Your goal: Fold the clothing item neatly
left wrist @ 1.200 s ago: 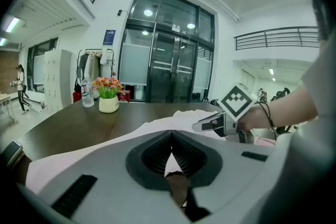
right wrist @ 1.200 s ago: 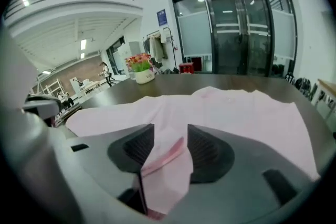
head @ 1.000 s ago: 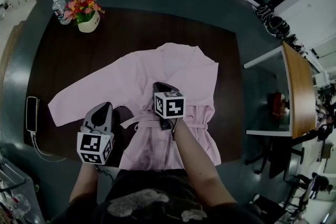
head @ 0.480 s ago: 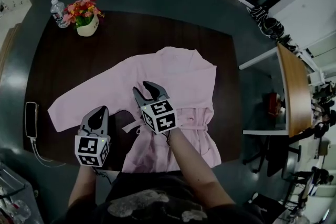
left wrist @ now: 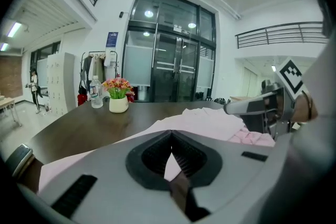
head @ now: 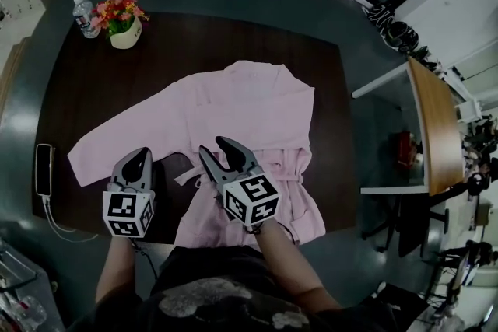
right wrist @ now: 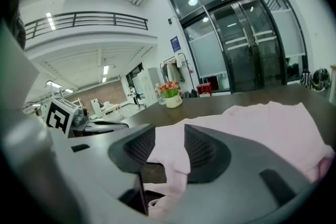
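In the head view the robe (head: 249, 113) lies flat on the table (head: 202, 35), collar far and hem near, so its long axis runs away from the person; one sleeve (head: 117, 144) spreads leftward. The right gripper (head: 215, 148) hangs over the waist, and the left gripper (head: 138, 163) is just beside the sleeve's underarm. A pot (head: 124, 35) at the far left holds flowers (head: 118, 12), with a bottle (head: 82, 15) beside it. In the left gripper view the jaws are clenched on nothing, with the robe ahead and rightward. In the right gripper view the jaws have just been opening and stand released; pink cloth shows in the gap, unpinched.
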